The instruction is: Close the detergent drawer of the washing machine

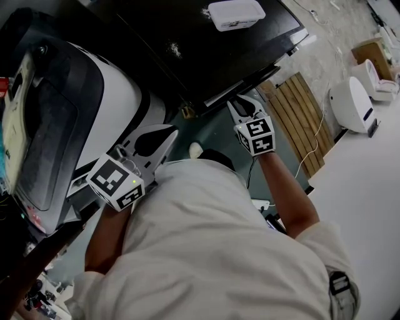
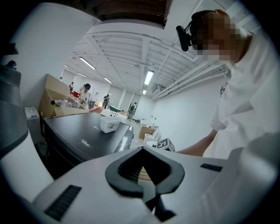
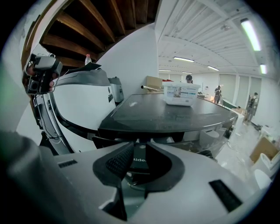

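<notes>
Detergent drawer (image 3: 142, 161): right gripper view only

The left white plastic claw (image 1: 164, 139) angles forward, jaw tips touching, nothing between them. The right white plastic claw (image 1: 240, 106) reaches farther ahead, jaws slightly parted.

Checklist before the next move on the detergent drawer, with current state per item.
1. Right gripper jaws apart, nothing clamped: ok.
2. Right gripper facing the front under the glossy black machine top: ok.
3. Detergent drawer open or shut: cannot tell.
4. Right gripper touching that front: cannot tell.
5. Left gripper shut, empty, away from that front: ok.
6. White lidded plastic box sits back from the top's near edge: ok.
</notes>
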Demonstrator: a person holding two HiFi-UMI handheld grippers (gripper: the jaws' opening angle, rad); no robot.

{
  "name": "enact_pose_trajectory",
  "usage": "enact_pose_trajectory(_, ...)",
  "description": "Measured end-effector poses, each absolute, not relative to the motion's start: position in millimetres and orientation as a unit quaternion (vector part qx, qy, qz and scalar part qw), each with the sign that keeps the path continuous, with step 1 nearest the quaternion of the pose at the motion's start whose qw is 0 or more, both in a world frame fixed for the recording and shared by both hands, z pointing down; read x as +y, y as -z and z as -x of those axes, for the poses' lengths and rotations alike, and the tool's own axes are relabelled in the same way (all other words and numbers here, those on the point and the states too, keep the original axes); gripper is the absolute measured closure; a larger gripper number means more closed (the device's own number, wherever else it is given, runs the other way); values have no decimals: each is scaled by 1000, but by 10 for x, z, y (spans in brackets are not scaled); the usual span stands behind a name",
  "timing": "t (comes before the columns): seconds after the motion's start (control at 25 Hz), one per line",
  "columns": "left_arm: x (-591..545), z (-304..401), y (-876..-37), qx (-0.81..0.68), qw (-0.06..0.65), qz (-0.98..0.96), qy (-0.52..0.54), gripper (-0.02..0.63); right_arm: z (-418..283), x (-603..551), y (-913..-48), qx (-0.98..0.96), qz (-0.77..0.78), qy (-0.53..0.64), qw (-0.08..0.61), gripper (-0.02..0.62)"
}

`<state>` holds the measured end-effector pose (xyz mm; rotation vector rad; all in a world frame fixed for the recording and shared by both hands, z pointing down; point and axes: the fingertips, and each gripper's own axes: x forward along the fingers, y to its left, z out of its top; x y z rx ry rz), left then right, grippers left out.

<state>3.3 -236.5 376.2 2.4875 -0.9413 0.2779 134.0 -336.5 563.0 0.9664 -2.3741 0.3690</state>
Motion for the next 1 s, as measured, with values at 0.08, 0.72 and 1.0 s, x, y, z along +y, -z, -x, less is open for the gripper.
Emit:
enact_pose_trajectory(0.08, -2374, -19, -3764, -343, 232, -905, -101, 612, -1329, -3381, -5632, -882, -359, -137, 273, 512)
enact_pose_trajectory(0.72, -2451, 27, -3794, -345, 239, -902, -99, 612, -1203, -3519, -5628, -885, -353, -129, 274, 512)
enact_pose_trajectory(1.0, -2480, 49, -3805, -345, 241, -902, -98, 612, -1185, -3538, -5633, -885, -353, -126, 276, 512)
